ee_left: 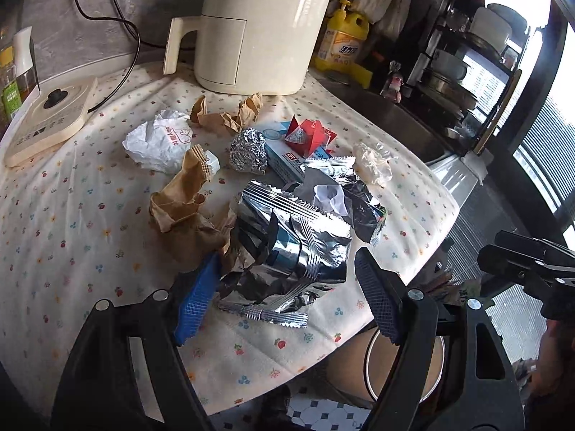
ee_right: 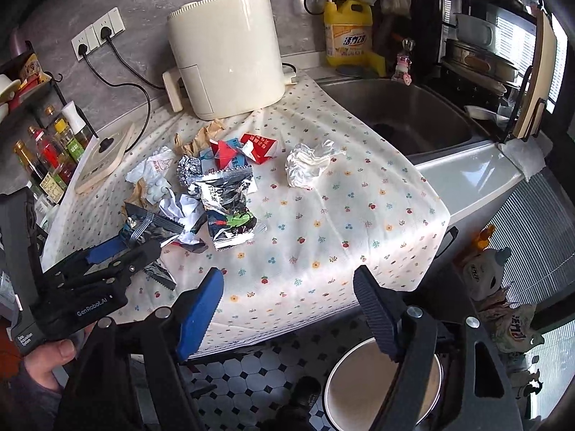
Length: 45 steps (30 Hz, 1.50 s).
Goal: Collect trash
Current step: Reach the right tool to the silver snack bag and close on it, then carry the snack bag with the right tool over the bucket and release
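Trash lies on the flowered cloth [ee_left: 72, 215]: a silver foil wrapper [ee_left: 287, 248], brown crumpled paper [ee_left: 183, 201], a foil ball [ee_left: 248, 151], a white bag [ee_left: 158, 142], a red carton [ee_left: 309, 136] and clear plastic [ee_left: 373, 161]. My left gripper [ee_left: 287, 298] is open with its fingers either side of the silver wrapper; it also shows in the right wrist view [ee_right: 118, 251]. My right gripper [ee_right: 287, 309] is open and empty over the cloth's front edge, above a round bin [ee_right: 381, 384] on the floor. A second foil wrapper [ee_right: 226, 208] and the clear plastic [ee_right: 309, 161] lie ahead.
A cream air fryer [ee_left: 262, 28] stands at the back, a cream base plate [ee_left: 50, 118] at left, a yellow detergent bottle [ee_right: 346, 32] and a steel sink [ee_right: 406, 115] at right. Sauce bottles [ee_right: 46, 158] line the left edge. Bags [ee_right: 503, 298] hang at right.
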Motion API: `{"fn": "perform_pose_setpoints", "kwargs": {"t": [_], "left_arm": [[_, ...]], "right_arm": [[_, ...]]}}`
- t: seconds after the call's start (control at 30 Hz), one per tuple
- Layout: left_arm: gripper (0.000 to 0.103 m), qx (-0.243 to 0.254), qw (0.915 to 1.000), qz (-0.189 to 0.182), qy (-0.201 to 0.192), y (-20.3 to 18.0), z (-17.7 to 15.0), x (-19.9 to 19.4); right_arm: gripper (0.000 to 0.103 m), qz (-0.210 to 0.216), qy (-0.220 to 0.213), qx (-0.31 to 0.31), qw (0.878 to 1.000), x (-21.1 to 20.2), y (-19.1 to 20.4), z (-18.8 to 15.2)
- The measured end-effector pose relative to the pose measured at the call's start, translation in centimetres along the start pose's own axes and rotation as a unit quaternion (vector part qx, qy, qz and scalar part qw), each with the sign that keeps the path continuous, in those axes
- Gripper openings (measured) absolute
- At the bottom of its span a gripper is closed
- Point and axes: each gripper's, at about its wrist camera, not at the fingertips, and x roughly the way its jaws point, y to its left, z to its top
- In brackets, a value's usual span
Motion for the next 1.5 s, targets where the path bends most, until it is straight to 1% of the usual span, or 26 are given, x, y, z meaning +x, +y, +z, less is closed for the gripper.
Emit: {"fn": "perform_pose_setpoints", "kwargs": {"t": [0.03, 0.07, 0.1, 0.13, 0.23, 0.43, 0.6, 0.73, 0.77, 0.8, 0.83, 0.9, 0.97, 1.2, 1.37, 1.5], "left_arm": [[0.058, 0.0, 1.0, 0.0, 0.004, 0.0, 0.1, 0.4], [0.047, -0.003, 0.9999, -0.003, 0.014, 0.1, 0.2, 0.8], [0.041, -0.008, 0.9996, -0.009, 0.024, 0.2, 0.2, 1.1], [0.035, -0.011, 0.9996, -0.012, 0.024, 0.3, 0.3, 1.0], [0.026, -0.014, 0.9998, -0.004, 0.013, 0.4, 0.6, -0.3], [0.026, -0.037, 0.9991, 0.007, -0.019, 1.8, 1.3, -3.6], [0.026, -0.045, 0.9974, 0.037, -0.044, 3.1, 2.0, -6.2], [0.026, -0.052, 0.9958, 0.056, -0.051, 4.2, 2.2, -7.6], [0.026, -0.053, 0.9955, 0.059, -0.052, 4.4, 2.1, -7.9], [0.026, -0.053, 0.9952, 0.062, -0.053, 4.6, 2.0, -8.1], [0.026, -0.054, 0.995, 0.063, -0.055, 4.7, 2.0, -8.5], [0.026, -0.056, 0.9947, 0.064, -0.057, 5.0, 1.7, -9.1], [0.026, -0.054, 0.9946, 0.064, -0.061, 5.0, 1.5, -9.6], [0.026, -0.05, 0.994, 0.063, -0.074, 4.7, 0.6, -11.7], [0.026, -0.047, 0.993, 0.064, -0.087, 4.2, 0.0, -14.0], [0.026, -0.042, 0.9923, 0.061, -0.099, 3.6, -0.8, -16.0]], "right_arm": [[0.074, 0.002, 0.002, -0.003, 1.0, 0.4, 0.1, 0.2], [0.074, 0.008, 0.006, -0.004, 1.0, 0.9, 0.1, 0.4], [0.074, 0.014, 0.009, -0.006, 1.0, 1.4, 0.2, 0.6], [0.074, 0.019, 0.013, -0.008, 1.0, 1.9, 0.4, 0.7], [0.074, 0.034, 0.022, -0.018, 0.999, 3.4, 1.1, 1.4], [0.073, 0.06, 0.029, -0.048, 0.997, 6.6, 3.0, 2.9], [0.072, 0.071, 0.04, -0.065, 0.995, 9.3, 4.2, 3.6], [0.072, 0.073, 0.05, -0.083, 0.993, 11.3, 5.2, 3.7], [0.065, 0.076, 0.051, -0.084, 0.992, 11.6, 5.3, 3.7], [0.055, 0.078, 0.05, -0.084, 0.992, 11.8, 5.3, 3.6], [0.054, 0.078, 0.045, -0.083, 0.992, 11.8, 5.2, 3.6], [0.042, 0.075, 0.035, -0.078, 0.993, 11.4, 5.0, 3.6], [0.041, 0.073, 0.024, -0.07, 0.995, 10.7, 4.6, 3.5], [0.04, 0.042, -0.009, -0.06, 0.997, 8.0, 3.5, 3.5], [0.04, 0.035, -0.042, -0.033, 0.998, 4.5, 2.5, 3.2], [0.04, 0.03, -0.061, -0.016, 0.998, 0.9, 1.7, 1.8]]}}
